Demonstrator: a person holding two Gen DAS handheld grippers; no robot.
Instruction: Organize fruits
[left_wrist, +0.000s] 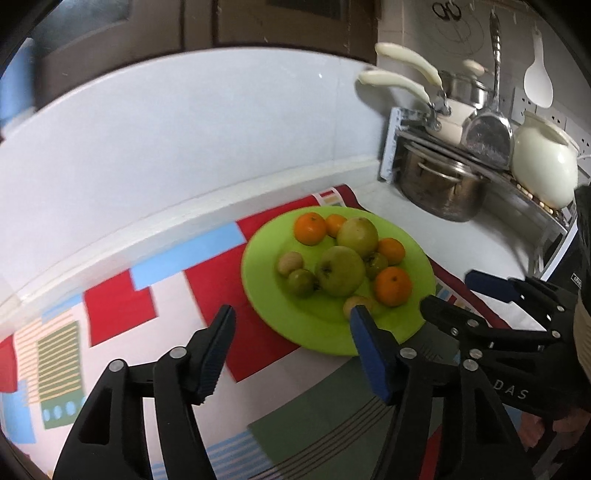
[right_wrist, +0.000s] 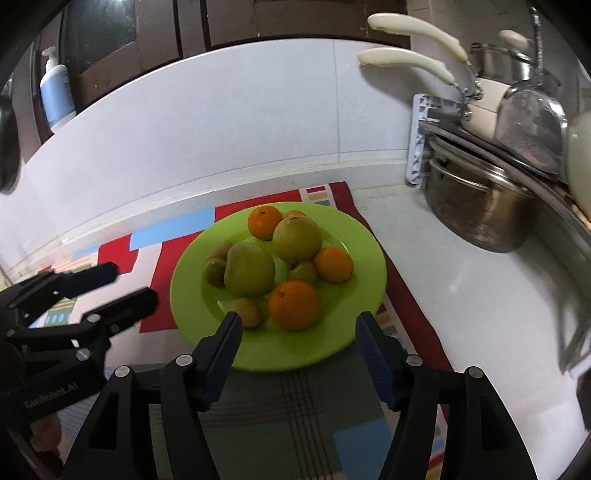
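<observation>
We see a white worktop (right_wrist: 461, 295) against a pale tiled wall (right_wrist: 221, 122), partly covered by a patchwork cloth (left_wrist: 122, 306) of red, blue, green and white blocks. On the cloth sits a green plate (right_wrist: 354, 332) piled with the fruits (right_wrist: 291, 236): oranges, large green ones and small brownish ones. Our left tool (left_wrist: 291, 325) and right tool (right_wrist: 295, 325) both hover at the plate's near rim, jaws apart, gripping nothing. In the corner, a steel pot (left_wrist: 439, 188) stands under a rack (left_wrist: 524, 192) of pans beside a cream jug (left_wrist: 543, 162).
</observation>
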